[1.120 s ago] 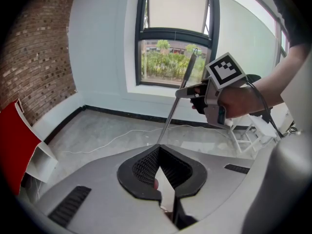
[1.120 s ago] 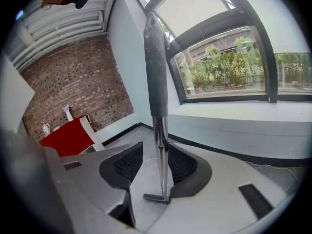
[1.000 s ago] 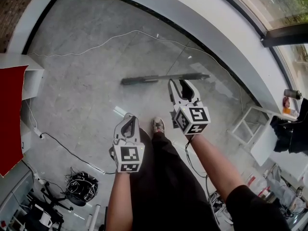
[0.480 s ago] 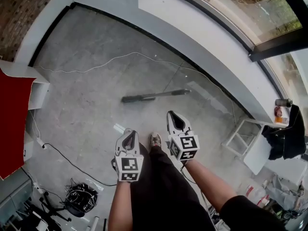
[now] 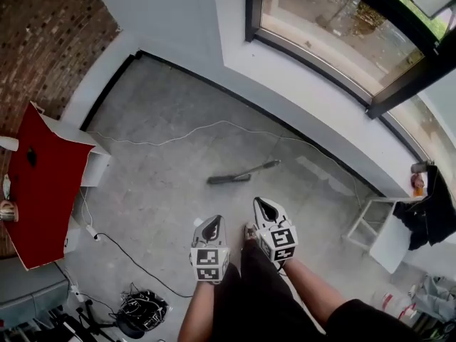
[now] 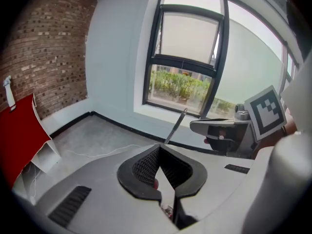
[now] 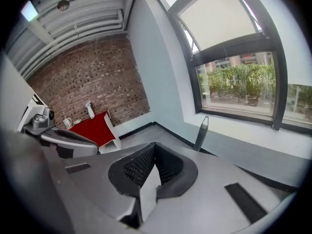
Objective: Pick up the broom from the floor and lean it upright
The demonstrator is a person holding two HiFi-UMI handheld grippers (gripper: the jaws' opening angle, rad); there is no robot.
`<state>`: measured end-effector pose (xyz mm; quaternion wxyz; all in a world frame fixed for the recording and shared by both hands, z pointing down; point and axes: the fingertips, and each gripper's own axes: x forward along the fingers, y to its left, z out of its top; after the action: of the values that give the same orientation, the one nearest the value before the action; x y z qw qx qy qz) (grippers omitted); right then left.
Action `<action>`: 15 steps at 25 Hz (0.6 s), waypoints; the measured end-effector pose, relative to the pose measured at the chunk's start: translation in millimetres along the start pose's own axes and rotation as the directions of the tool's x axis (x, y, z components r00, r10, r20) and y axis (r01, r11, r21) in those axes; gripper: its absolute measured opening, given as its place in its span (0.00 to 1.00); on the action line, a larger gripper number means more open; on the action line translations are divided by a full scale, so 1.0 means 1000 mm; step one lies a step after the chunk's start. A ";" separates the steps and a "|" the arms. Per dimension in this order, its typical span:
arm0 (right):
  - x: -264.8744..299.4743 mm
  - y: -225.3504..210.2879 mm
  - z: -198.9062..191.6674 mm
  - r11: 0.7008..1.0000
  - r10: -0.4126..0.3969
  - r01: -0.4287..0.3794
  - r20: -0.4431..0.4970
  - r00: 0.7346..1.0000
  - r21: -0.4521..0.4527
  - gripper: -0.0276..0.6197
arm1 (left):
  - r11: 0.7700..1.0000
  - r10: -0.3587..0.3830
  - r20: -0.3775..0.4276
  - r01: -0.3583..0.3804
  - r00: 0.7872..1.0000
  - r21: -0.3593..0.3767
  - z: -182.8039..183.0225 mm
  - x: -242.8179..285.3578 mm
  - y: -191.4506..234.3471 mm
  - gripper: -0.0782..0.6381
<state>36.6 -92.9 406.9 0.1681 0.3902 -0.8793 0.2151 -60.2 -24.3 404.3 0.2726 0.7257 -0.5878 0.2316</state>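
Left gripper (image 5: 211, 224) shut, empty. Right gripper (image 5: 265, 204) has just closed on nothing. Broom (image 5: 242, 174) lies flat on floor (image 5: 157, 112), well ahead of both, untouched. Risk: closed jaws arriving would shove it aside; nearby white cable (image 5: 206, 125) may snag.

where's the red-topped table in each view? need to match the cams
Head view: the red-topped table is at the left edge, about mid-height.
Left gripper view: the table is at the far left edge, cut off by the frame.
Right gripper view: the table is small, left of centre.
Shared landmark: the brick wall, right behind the table in all three.
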 end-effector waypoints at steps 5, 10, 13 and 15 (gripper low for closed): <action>-0.031 0.037 0.040 0.999 0.002 0.002 0.078 0.997 -0.044 0.05 | 1.000 -0.026 0.061 0.025 0.998 0.009 0.021 -0.038 -0.006 0.12; -0.073 0.080 0.075 0.995 -0.019 0.035 0.170 0.985 -0.090 0.05 | 0.996 -0.085 0.138 0.079 0.987 0.051 0.035 -0.084 -0.009 0.12; -0.103 0.102 0.082 0.990 -0.072 0.095 0.217 0.974 -0.101 0.05 | 0.991 -0.119 0.158 0.107 0.980 0.086 0.032 -0.114 -0.010 0.12; -0.122 0.114 0.081 0.985 -0.117 0.144 0.241 0.963 -0.097 0.05 | 0.989 -0.134 0.186 0.119 0.973 0.089 0.033 -0.134 -0.006 0.12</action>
<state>17.6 9.3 253.1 0.0991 0.4599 -0.8761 0.1054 -80.6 51.8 291.1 0.2006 0.7907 -0.5543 0.1654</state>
